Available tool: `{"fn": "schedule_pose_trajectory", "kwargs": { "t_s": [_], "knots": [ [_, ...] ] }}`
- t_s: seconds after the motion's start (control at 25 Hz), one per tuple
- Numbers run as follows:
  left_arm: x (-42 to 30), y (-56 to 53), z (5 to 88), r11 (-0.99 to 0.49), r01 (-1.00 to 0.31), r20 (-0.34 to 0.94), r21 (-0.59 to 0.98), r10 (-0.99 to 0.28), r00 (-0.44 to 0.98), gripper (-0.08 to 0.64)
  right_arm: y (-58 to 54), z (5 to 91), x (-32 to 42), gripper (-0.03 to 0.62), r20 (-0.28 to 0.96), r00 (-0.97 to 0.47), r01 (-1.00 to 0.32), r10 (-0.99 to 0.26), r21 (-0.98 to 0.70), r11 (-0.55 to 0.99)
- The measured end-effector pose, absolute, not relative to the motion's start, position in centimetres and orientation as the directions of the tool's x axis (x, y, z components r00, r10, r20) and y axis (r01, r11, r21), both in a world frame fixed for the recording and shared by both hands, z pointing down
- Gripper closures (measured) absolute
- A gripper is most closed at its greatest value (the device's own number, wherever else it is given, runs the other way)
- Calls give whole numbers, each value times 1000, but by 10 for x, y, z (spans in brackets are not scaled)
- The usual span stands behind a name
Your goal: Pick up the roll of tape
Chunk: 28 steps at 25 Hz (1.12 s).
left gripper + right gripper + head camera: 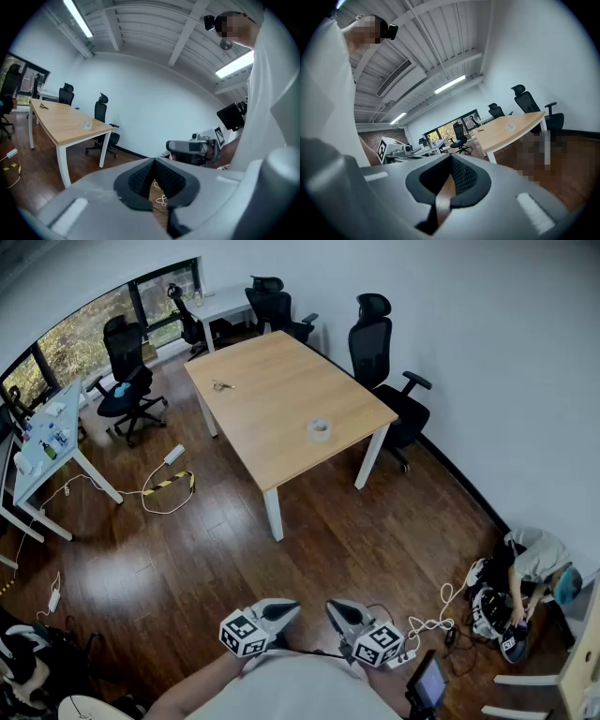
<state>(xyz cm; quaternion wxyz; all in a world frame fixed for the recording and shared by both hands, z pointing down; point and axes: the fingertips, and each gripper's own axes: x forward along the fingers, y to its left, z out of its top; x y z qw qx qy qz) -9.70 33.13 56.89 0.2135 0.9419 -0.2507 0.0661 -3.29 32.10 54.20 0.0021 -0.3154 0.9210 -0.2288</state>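
Observation:
The roll of tape (320,430), small and pale, lies near the right edge of the wooden table (272,399), far across the floor from me. It shows as a small speck in the left gripper view (86,124) and in the right gripper view (511,127). Both grippers are held close to my body at the bottom of the head view. My left gripper (292,608) (154,161) is shut with nothing in it. My right gripper (334,608) (451,157) has its tips together and also holds nothing.
Black office chairs (380,352) stand around the table, and a small metal item (222,385) lies on its far end. Cables (164,486) trail on the wood floor at the left, near a white desk (42,451). A person (530,563) crouches by gear at the right wall.

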Motion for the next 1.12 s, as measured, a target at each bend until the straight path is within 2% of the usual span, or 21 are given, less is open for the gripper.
{"fn": "schedule_pose_trajectory", "kwargs": {
  "t_s": [0.56, 1.12],
  "knots": [
    [-194, 225, 566, -812, -456, 199, 365, -410, 890, 554, 216, 533, -118, 586, 176, -731, -668, -659, -376, 642],
    [-235, 185, 582, -773, -485, 210, 410, -437, 874, 554, 160, 544, -143, 586, 230, -728, -680, -645, -357, 640]
  ]
}}
